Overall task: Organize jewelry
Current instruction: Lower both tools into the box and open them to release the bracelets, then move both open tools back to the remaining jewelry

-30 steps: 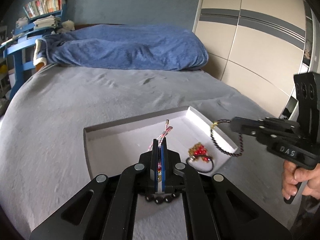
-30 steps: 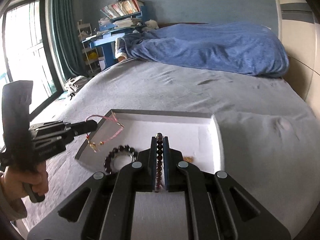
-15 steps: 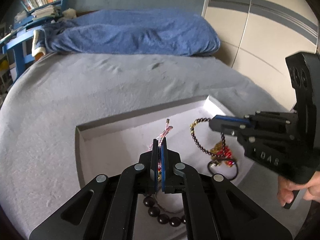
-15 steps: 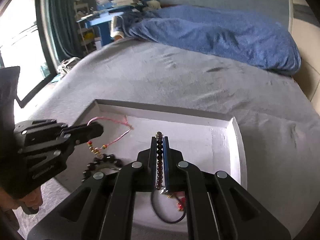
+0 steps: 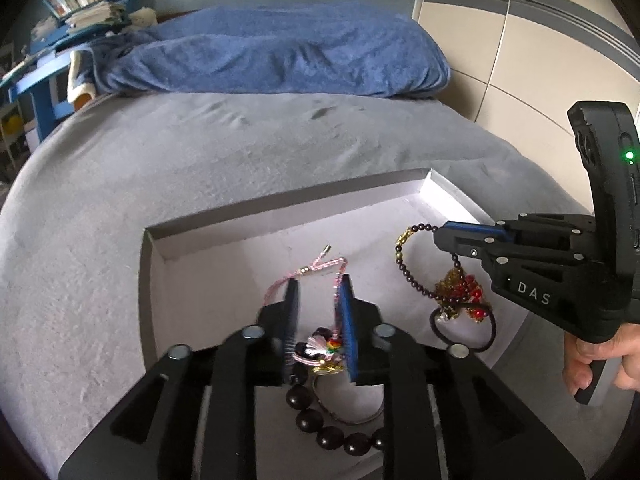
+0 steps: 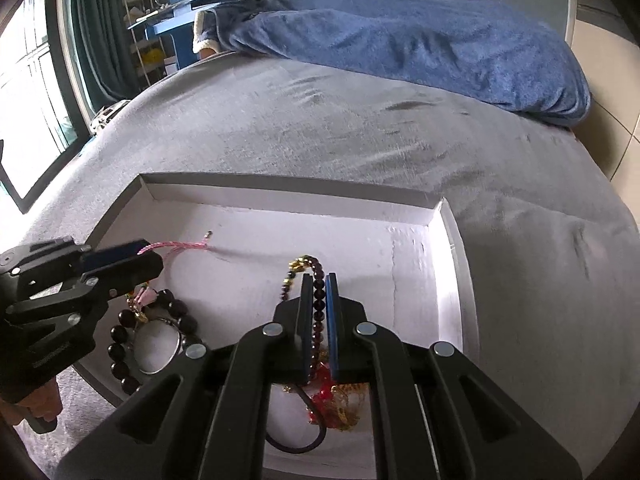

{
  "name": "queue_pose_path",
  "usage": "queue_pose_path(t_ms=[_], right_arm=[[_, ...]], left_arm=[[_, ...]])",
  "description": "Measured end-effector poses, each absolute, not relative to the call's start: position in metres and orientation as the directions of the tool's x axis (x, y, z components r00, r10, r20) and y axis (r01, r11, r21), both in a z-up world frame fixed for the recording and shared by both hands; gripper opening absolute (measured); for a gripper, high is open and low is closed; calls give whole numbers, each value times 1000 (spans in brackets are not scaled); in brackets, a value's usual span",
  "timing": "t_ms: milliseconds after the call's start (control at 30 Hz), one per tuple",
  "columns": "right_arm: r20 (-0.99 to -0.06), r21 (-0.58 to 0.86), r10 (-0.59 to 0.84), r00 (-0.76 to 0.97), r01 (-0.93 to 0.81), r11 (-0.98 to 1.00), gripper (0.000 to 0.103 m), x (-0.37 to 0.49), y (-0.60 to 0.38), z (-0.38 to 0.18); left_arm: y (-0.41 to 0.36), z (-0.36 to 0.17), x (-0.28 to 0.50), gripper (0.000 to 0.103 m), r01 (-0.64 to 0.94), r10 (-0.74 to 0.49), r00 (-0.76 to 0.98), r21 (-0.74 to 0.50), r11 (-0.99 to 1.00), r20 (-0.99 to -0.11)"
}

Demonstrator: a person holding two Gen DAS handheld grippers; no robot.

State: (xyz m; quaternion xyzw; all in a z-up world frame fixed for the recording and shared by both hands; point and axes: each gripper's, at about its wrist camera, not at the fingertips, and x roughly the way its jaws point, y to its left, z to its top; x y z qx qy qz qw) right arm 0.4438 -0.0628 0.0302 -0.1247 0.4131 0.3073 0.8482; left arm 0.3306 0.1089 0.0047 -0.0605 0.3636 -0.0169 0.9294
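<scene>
Both grippers have come down over the white tray (image 6: 448, 240) on the grey bed (image 5: 120, 208). Left gripper (image 5: 318, 292): jaws just opening, parted, pink cord bracelet (image 5: 320, 266) loose between them on the tray floor. Right gripper (image 6: 319, 286): clenched on the small-bead bracelet (image 6: 318, 300), above the red-and-gold hair tie (image 6: 336, 400).

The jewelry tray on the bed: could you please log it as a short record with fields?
surface: grey bed cover
tray: shallow, white, open
left gripper: jaws have just been opening; pink cord bracelet lies between them, pads not pressing it
right gripper: shut on small-bead bracelet
also in tray: large dark bead bracelet, black hair tie with red and gold charms
</scene>
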Motion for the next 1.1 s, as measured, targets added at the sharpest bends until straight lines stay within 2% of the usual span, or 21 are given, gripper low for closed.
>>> queue_pose_path(t_ms=[33, 167, 233, 300, 400, 767, 900, 1100], right_arm=[[-778, 37, 414, 473, -623, 781, 6, 444, -63, 30], [-775, 39, 411, 479, -614, 788, 8, 444, -68, 32], [-770, 45, 417, 484, -610, 791, 20, 442, -72, 35], [-756, 57, 432, 491, -608, 792, 39, 438, -77, 38], [-728, 65, 457, 511, -612, 788, 48, 427, -86, 48], [-616, 96, 528, 585, -609, 787, 68, 366, -142, 83], [-612, 95, 530, 586, -612, 785, 75, 344, -157, 81], [-623, 122, 531, 574, -600, 791, 79, 313, -178, 70]], left_arm=[[109, 5, 331, 23, -12, -75, 735, -123, 992, -674], [109, 12, 327, 40, -12, -63, 748, -109, 994, -661], [109, 14, 325, 51, -14, -60, 753, -107, 994, -655], [109, 18, 318, 69, -16, -59, 766, -111, 994, -640], [107, 24, 304, 77, -17, -58, 786, -115, 993, -615], [103, 46, 240, 91, -26, -62, 844, -155, 988, -533], [100, 44, 216, 92, -28, -70, 847, -175, 984, -528], [94, 33, 186, 92, -35, -81, 836, -201, 979, -542]])
